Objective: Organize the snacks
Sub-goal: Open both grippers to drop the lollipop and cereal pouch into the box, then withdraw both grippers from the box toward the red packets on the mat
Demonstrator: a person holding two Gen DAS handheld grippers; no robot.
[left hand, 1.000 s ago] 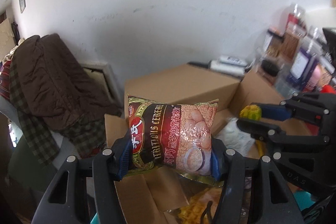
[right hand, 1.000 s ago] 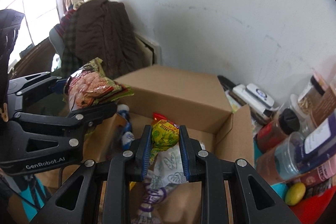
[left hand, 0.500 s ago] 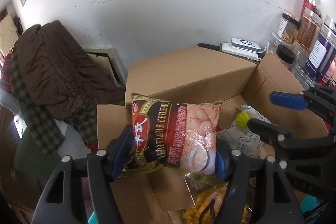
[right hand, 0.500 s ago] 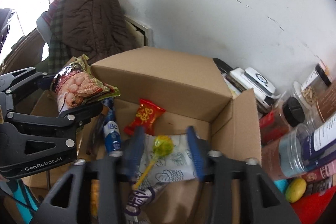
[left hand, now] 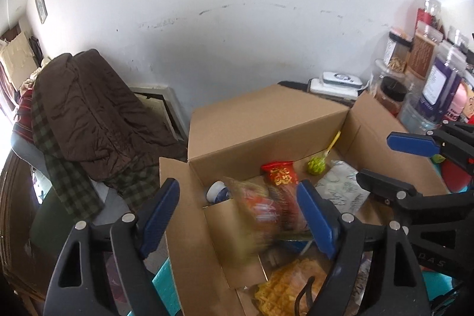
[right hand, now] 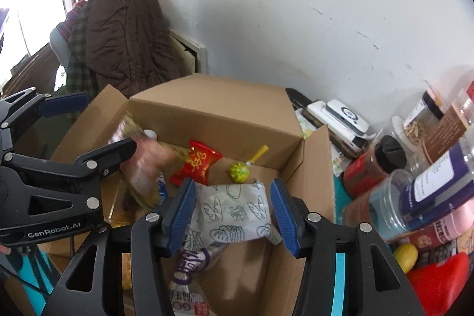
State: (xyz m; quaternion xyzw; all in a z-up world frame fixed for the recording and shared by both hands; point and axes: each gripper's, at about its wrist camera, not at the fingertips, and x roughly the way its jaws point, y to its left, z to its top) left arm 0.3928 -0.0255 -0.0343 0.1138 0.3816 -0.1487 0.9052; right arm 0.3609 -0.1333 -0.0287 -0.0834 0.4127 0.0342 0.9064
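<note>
An open cardboard box (left hand: pixel 266 120) (right hand: pixel 207 96) sits below both grippers. My left gripper (left hand: pixel 237 215) (right hand: pixel 89 129) hangs over its left side with its jaws opening. The cereal bag (left hand: pixel 260 212) (right hand: pixel 142 165) is a blur between them, free of the pads and dropping into the box. My right gripper (right hand: pixel 234 212) (left hand: pixel 397 165) is open and holds nothing. Under it lies a white packet printed with bread (right hand: pixel 234 209). A green lollipop (right hand: pixel 238 171) (left hand: pixel 316 165) on a yellow stick and a red packet (right hand: pixel 197 163) (left hand: pixel 280 173) rest on the box floor.
Several jars and bottles (right hand: pixel 414 168) crowd the table right of the box, with a lemon (right hand: pixel 406 256) in front. A white device (right hand: pixel 340 114) lies behind the box. A brown coat (left hand: pixel 89 108) hangs over a chair at the left. Waffle snacks (left hand: pixel 290 283) lie in the box's near end.
The left jaws spread and the cereal bag slipped out, falling into the box. The right jaws opened and let go of the lollipop, which now lies on the box floor.
</note>
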